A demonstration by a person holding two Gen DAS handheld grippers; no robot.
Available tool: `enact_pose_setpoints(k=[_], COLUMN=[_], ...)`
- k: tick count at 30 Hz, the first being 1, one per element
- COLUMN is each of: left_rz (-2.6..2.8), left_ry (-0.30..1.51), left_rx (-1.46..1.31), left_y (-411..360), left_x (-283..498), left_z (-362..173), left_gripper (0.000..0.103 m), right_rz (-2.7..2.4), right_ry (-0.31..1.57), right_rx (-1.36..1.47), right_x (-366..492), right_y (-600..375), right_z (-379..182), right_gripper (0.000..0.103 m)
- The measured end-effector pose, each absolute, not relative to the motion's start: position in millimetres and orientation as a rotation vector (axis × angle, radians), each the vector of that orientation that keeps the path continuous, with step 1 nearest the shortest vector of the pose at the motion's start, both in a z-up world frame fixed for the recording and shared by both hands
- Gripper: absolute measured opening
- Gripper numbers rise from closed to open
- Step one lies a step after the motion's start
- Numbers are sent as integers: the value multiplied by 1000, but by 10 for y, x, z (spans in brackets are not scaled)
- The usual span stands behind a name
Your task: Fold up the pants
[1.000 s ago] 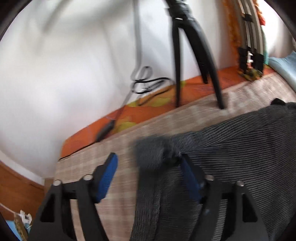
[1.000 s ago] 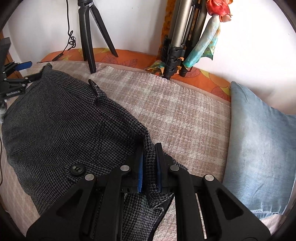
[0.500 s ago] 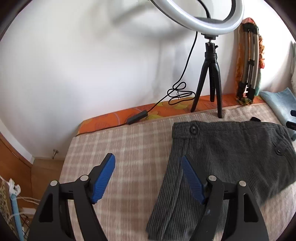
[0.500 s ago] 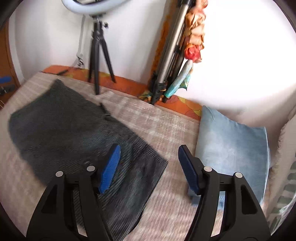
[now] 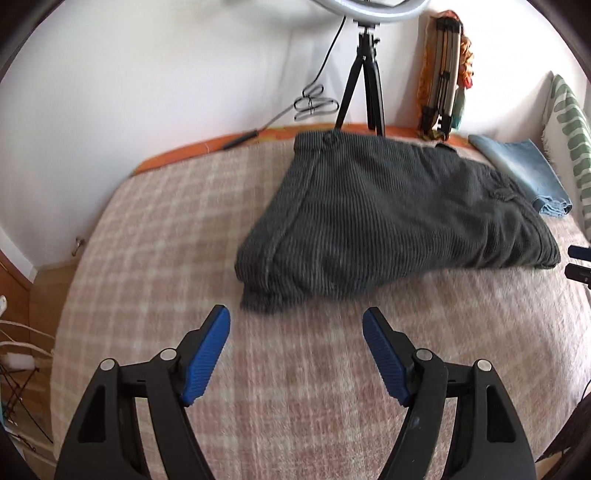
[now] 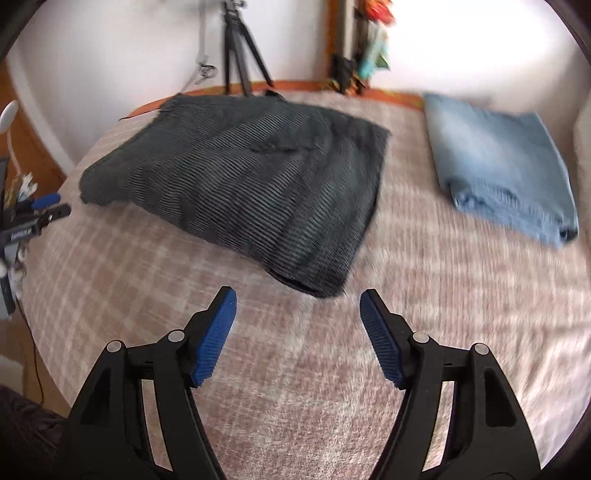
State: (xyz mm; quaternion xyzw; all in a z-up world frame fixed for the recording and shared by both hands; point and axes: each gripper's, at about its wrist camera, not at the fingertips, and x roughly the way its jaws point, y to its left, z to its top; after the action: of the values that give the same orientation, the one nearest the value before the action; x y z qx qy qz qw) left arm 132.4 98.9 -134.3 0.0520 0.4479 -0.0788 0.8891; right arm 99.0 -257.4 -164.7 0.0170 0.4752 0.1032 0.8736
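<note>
The grey pants lie folded into a compact, roughly rectangular bundle on the bed, which is covered with a beige and pink checked blanket. The bundle sits toward the far side of the bed, close to the wall, and its waistband with a dark button points to the far edge in the left wrist view. The left gripper is spread wide, its blue pads hold nothing, and it hangs above the blanket just in front of the near corner of the pants, not touching them. The right gripper is also spread wide and empty, and it hovers over the blanket near another corner of the same bundle. In the right wrist view the other gripper shows small at the left edge, beside the pants. A folded light blue cloth lies on the blanket to the right of the pants, apart from them. Behind the pants a black tripod stands by the white wall, and it carries a ring light. A second folded tripod leans in the corner, with something orange next to it; the picture is too blurred there, so I cannot tell what it is.
</note>
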Motion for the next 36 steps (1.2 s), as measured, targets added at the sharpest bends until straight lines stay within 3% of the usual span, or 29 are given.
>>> enact_pose_setpoints(k=[13, 15, 17, 18, 20, 21, 24, 33, 36], left_rz=[-95, -98, -92, -84, -75, -80, -90, -135, -89], left_ry=[993, 991, 998, 997, 986, 981, 963, 847, 836], left_rx=[38, 35, 47, 47, 28, 20, -7, -91, -31], left_y=[1133, 1104, 1055, 1041, 1028, 1021, 1050, 1110, 1035], left_x=[1676, 1722, 1769, 1779, 1792, 1803, 1828, 1829, 1830], left_z=[-1752, -1770, -1779, -1778, -1762, -1751, -1695, -1224, -1174], left_gripper=[73, 73, 72, 72, 59, 42, 22, 20, 25], right_rz=[213, 229, 256, 272, 292, 294, 322, 450, 377], right_ry=[1009, 1004, 997, 996, 996, 994, 996, 878, 905], right_rx=[-25, -31, -44, -47, -39, -33, 40, 397, 346], right_x=[1354, 1379, 1387, 1415, 1432, 1429, 1441, 1469, 1499], right_y=[-2543, -2503, -2450, -2416, -2380, -2379, -2455, -2907, -2925], right_z=[-1967, -1966, -1943, -1937, -1925, -1910, -1848, -1334, -1366], right_gripper=[74, 66, 44, 39, 25, 23, 19, 16, 16])
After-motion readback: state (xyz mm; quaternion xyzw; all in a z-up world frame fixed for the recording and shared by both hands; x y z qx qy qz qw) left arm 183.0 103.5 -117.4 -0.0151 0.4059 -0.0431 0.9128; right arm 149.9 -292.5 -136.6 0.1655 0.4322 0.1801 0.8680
